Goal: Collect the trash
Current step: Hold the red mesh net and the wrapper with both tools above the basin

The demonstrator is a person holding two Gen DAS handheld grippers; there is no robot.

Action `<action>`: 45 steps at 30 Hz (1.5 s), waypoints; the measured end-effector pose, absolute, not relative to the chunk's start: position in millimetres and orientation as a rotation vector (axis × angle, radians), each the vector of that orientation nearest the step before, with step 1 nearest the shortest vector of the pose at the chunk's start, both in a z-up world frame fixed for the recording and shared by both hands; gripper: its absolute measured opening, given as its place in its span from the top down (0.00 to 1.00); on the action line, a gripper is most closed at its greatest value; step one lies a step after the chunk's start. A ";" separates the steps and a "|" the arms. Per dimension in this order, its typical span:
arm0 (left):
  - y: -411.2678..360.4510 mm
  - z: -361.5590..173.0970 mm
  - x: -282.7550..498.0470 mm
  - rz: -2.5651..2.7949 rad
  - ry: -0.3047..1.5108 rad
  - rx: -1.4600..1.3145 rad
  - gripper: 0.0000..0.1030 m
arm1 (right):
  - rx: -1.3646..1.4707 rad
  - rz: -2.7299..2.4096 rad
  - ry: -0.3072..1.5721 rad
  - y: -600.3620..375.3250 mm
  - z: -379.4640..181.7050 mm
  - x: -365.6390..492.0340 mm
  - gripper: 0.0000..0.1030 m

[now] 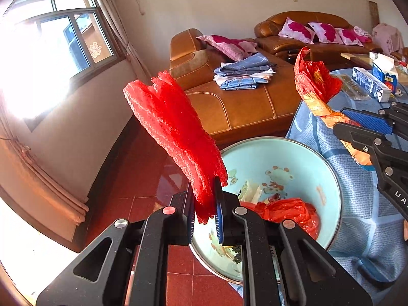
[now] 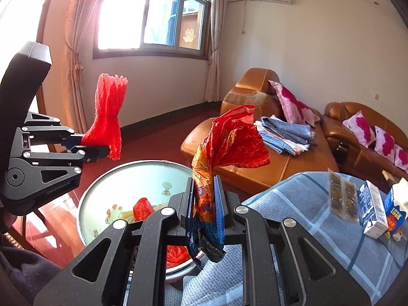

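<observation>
My left gripper (image 1: 205,219) is shut on a red foam net sleeve (image 1: 173,130) and holds it upright above the near rim of a pale blue basin (image 1: 329,178). In the right wrist view the left gripper (image 2: 88,146) and the net sleeve (image 2: 108,117) show at the left, over the basin (image 2: 102,191). My right gripper (image 2: 205,204) is shut on a crumpled red and orange plastic bag (image 2: 232,142), beside the basin; it also shows in the left wrist view (image 1: 357,125) with the bag (image 1: 313,84). Red plastic trash (image 1: 290,213) lies in the basin.
A table with a blue checked cloth (image 2: 306,219) carries a milk carton (image 2: 373,211), a blue carton (image 2: 395,209) and a snack packet (image 2: 343,196). A brown leather sofa (image 2: 255,158) with folded cloth (image 2: 285,132) and pillows stands behind. The floor is red tile (image 1: 142,178).
</observation>
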State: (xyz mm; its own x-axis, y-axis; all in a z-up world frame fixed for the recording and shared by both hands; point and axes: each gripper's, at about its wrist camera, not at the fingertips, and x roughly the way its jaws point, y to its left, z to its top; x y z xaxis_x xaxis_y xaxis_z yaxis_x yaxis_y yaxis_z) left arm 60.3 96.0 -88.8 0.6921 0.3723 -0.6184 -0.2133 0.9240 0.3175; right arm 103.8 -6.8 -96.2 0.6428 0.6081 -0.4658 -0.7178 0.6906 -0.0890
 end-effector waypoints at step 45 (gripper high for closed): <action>92.1 -92.4 64.1 0.316 0.758 0.246 0.87 | -0.333 0.889 0.422 1.9 -98.1 98.2 0.85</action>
State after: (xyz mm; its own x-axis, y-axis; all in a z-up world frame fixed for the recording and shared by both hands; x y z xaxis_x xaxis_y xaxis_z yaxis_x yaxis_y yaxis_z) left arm 64.1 92.1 -92.4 0.6826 0.3668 -0.6321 -0.1913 0.9244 0.3299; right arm 98.2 1.9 -98.1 0.5574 0.6734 -0.4855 -0.8019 0.5881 -0.1050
